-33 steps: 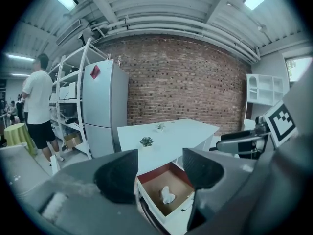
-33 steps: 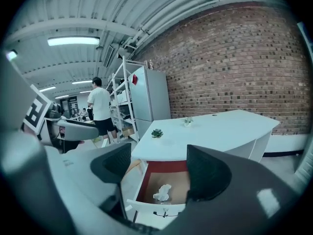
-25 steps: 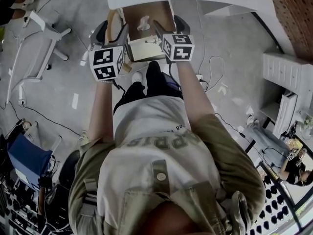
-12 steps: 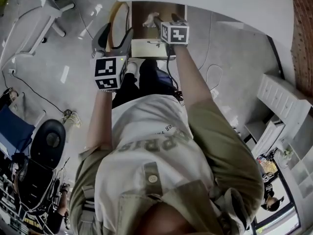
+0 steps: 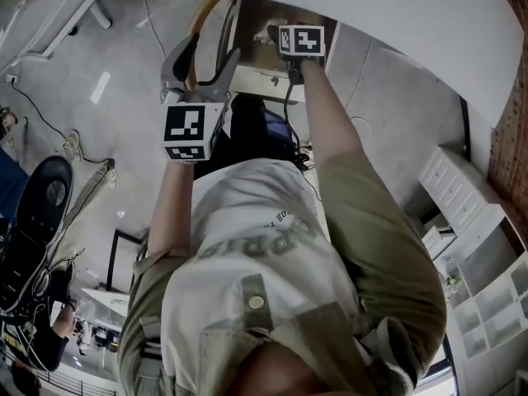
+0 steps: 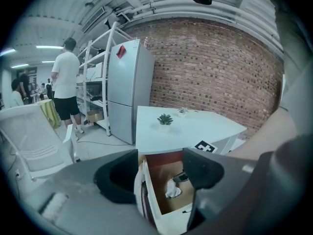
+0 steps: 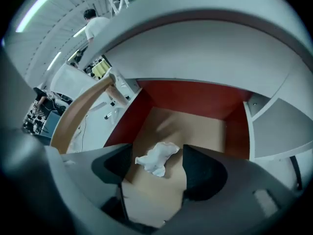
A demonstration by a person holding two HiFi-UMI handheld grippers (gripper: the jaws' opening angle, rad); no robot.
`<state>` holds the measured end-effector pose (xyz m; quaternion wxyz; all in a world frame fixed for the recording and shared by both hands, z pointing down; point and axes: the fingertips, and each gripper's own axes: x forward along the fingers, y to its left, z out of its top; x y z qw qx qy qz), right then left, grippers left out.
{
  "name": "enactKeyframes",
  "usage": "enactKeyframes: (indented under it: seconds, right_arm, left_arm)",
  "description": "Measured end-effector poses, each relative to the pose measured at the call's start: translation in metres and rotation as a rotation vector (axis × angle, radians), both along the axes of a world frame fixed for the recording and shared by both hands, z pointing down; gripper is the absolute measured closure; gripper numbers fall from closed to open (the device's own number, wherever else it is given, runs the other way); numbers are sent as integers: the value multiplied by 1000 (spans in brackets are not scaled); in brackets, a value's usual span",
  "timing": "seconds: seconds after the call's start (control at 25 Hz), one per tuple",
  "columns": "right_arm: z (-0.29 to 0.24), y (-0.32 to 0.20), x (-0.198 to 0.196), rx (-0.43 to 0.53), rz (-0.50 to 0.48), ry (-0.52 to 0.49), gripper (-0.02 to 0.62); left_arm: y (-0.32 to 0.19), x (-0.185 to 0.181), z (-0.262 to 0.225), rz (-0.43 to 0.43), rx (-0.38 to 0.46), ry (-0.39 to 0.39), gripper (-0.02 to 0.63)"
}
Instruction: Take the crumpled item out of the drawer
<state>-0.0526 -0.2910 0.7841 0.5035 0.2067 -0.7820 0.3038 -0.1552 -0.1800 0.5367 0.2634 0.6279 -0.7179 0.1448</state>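
The crumpled item [image 7: 157, 158] is a white wad of paper lying on the brown floor of the open drawer [image 7: 195, 126], which has red inner walls. My right gripper [image 7: 159, 169] is open, low over the drawer, and the wad lies between its two jaws without touching either. In the head view the right gripper [image 5: 279, 35] reaches into the drawer [image 5: 257, 23] under the white tabletop. My left gripper [image 5: 203, 60] stands open and empty, back from the drawer on its left side. In the left gripper view the wad [image 6: 172, 189] shows in the drawer beyond the open left gripper [image 6: 159, 177].
A white tabletop [image 6: 186, 129] with a small plant [image 6: 165, 119] covers the drawer unit. The drawer's white front [image 5: 262, 79] faces my legs. A grey fridge [image 6: 128, 87], shelving and a standing person [image 6: 66, 80] are beyond. Cables [image 5: 33, 110] lie on the floor.
My right gripper has moved forward and down into the drawer, over the wad. The left gripper has stayed open beside the drawer, and the head camera has tilted.
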Motion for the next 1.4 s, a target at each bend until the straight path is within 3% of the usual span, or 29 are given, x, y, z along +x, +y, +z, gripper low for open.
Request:
enactKeyframes:
  seconds: [0.4,0.76,0.88,0.96,1.2,1.4]
  right_arm:
    - [60,16,-2,-97,-72,124,267]
    - [98,14,-17,-180,-28,146,278]
    - [99,21,-9,-203,-26,141,332]
    - [99,23,-6,-197,-30,145,424]
    - [94,20,-4,-162,-88,157,482]
    - [79,14,-2,-148,-63,116,495]
  left_arm:
    - [8,-14,26,-60,-26,32,307]
    - [12,-38,54,-108,-79,49,308]
    - [17,-28,55,-104,-82,41,307]
    - [20,-26,55,-103,-82,38,308]
    - [19,-24,53,-96,-78,33,308]
    - [20,-22,48,-78,-64,32,307]
